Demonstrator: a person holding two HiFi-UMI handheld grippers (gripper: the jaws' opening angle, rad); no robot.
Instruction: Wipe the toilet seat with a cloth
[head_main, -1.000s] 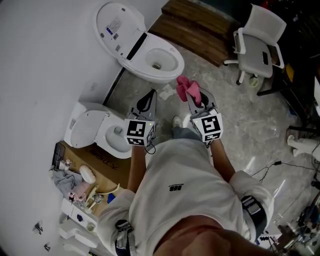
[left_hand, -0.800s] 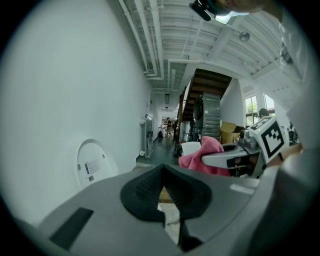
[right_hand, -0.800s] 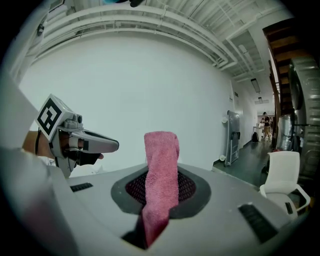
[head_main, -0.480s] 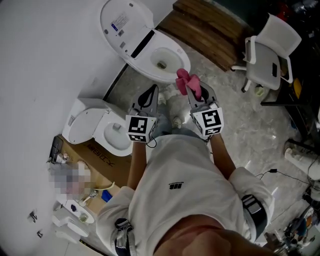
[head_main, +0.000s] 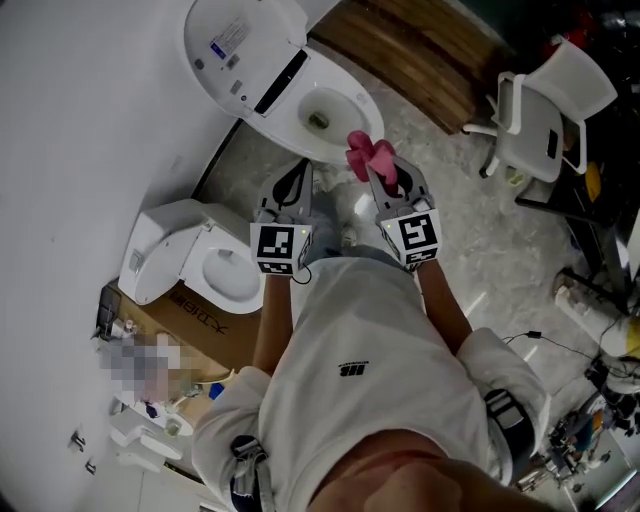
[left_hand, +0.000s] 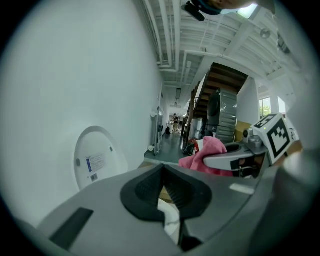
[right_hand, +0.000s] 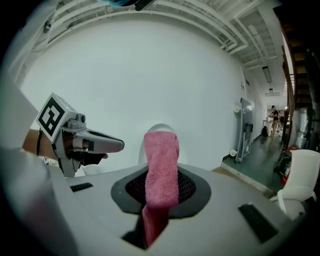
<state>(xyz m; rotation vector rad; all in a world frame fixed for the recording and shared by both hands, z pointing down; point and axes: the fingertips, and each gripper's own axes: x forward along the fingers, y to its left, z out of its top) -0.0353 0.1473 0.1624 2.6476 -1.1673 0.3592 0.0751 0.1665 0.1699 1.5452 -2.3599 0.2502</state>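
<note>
The cloth (right_hand: 161, 165) is pink, nubby terry. The toilet (head_main: 345, 105) is glossy white, the floor (head_main: 470, 220) polished speckled stone, the platform (head_main: 410, 50) dark wooden planks.

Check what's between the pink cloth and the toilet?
Nothing: in the head view the pink cloth appears right beside the toilet rim, with only floor showing.

I see a pink cloth (head_main: 368, 158), a white toilet (head_main: 250, 60), grey left gripper (head_main: 298, 178) and right gripper (head_main: 385, 180) with black-and-white square markers, brown wooden boards (head_main: 420, 50), white chair (head_main: 545, 110).
</note>
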